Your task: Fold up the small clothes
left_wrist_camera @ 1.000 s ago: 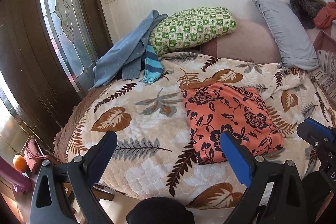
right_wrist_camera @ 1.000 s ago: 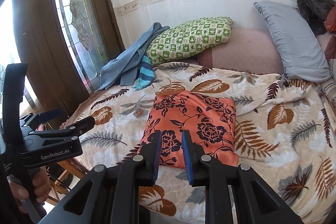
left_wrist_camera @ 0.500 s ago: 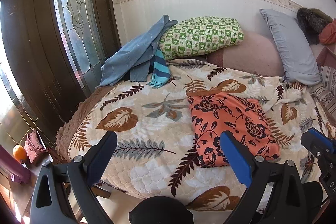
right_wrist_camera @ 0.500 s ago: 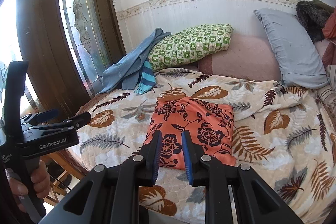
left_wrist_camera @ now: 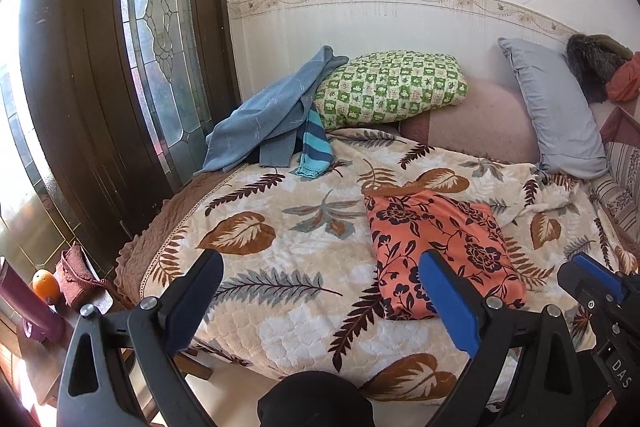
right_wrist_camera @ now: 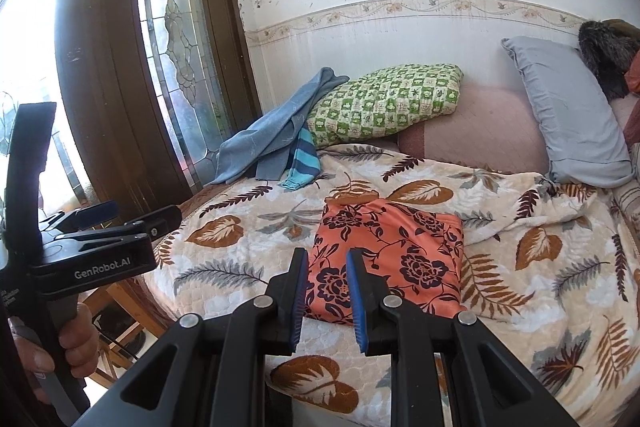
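Note:
An orange garment with dark flowers (left_wrist_camera: 440,239) (right_wrist_camera: 392,247) lies folded into a flat rectangle on the leaf-patterned blanket (left_wrist_camera: 288,267) near the bed's front edge. My left gripper (left_wrist_camera: 320,259) hovers above the blanket's front, left of the garment, open wide and holding nothing. My right gripper (right_wrist_camera: 326,255) hangs in front of the garment's near edge, its blue pads a narrow gap apart with nothing between them. The right gripper's tip also shows at the right edge of the left wrist view (left_wrist_camera: 580,267). A hand (right_wrist_camera: 76,339) holds the left gripper's body (right_wrist_camera: 92,259).
A blue garment (left_wrist_camera: 272,111) and a teal striped piece (left_wrist_camera: 314,147) lie heaped at the bed's back left by a green checked pillow (left_wrist_camera: 392,87). A grey pillow (left_wrist_camera: 560,115) leans at the back right. A dark door with a glass pane (left_wrist_camera: 160,39) stands left, with an orange (left_wrist_camera: 46,285) low beside it.
Both grippers have drawn back and upward from the bed, so the orange garment looks farther off and more wall shows. Neither jaw gap has changed.

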`<action>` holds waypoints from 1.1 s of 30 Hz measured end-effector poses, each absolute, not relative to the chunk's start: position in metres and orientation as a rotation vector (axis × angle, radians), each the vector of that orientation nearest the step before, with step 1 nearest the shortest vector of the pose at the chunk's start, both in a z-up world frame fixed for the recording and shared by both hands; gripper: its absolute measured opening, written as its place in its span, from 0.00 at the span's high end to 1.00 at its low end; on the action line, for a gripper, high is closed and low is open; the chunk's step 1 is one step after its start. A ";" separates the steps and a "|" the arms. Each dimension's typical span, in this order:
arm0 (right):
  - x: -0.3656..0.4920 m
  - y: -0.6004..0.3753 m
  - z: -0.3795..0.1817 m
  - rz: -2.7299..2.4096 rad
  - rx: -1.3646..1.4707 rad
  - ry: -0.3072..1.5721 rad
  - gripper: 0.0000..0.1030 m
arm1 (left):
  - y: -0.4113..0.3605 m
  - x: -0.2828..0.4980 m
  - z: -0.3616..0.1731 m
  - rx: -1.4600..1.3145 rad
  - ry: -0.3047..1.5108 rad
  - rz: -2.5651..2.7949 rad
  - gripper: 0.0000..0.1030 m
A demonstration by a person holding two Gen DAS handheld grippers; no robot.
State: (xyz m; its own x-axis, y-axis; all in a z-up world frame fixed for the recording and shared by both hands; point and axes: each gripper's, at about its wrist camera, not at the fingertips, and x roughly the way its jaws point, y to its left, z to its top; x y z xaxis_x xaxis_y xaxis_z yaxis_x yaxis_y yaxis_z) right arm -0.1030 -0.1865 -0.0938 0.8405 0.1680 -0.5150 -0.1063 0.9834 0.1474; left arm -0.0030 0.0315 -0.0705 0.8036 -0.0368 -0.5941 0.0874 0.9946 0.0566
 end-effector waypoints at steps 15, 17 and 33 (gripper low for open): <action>-0.094 -0.177 -0.102 0.202 0.126 0.567 0.78 | 0.040 -0.004 -0.067 0.082 0.628 -0.034 0.05; -0.090 -0.177 -0.106 0.207 0.133 0.573 0.78 | 0.039 -0.002 -0.069 0.086 0.636 -0.039 0.05; -0.081 -0.203 -0.109 0.193 0.208 0.571 0.78 | 0.012 0.000 -0.068 0.130 0.641 -0.068 0.05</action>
